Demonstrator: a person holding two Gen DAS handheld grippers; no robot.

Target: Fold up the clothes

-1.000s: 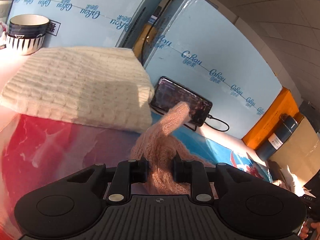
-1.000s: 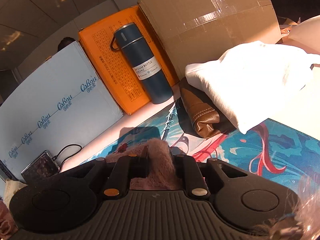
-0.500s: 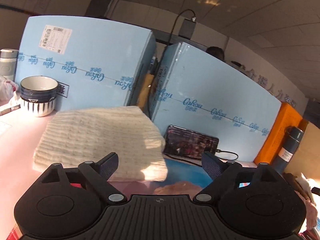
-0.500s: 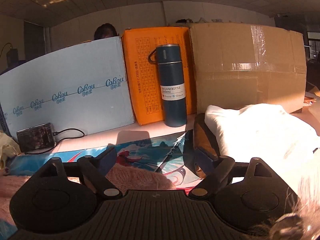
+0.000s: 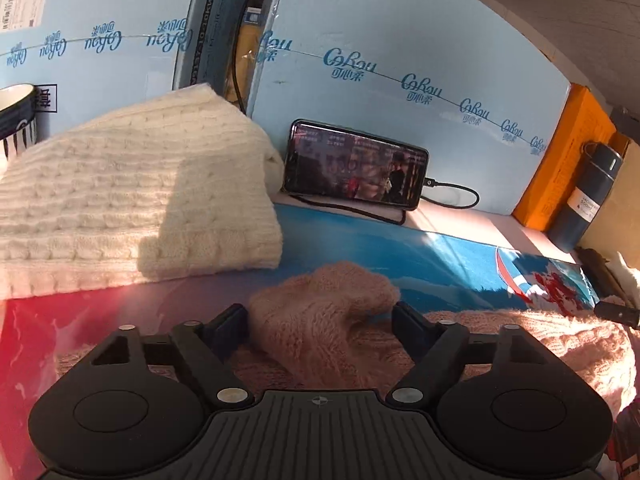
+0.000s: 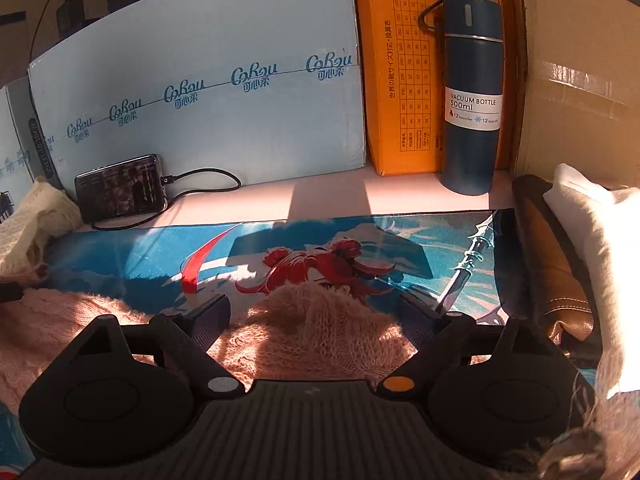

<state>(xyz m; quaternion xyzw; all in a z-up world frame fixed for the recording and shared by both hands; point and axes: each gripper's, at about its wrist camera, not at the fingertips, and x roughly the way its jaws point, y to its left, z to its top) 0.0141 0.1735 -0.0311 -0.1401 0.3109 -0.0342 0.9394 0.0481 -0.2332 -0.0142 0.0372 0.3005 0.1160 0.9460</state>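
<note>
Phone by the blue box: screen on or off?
On. The phone leans against the blue box, its screen showing a lit picture, cable plugged in.

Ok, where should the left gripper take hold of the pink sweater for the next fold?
Probably the raised bunch of the pink sweater between the left gripper fingers, approached from the near side: it stands proud of the mat. The jaws have just been closing around it.

both the left gripper (image 5: 320, 314) and the right gripper (image 6: 316, 312) are matte black with ribbed centre plates, round side discs and silver screws; the right one has one orange screw.
</note>
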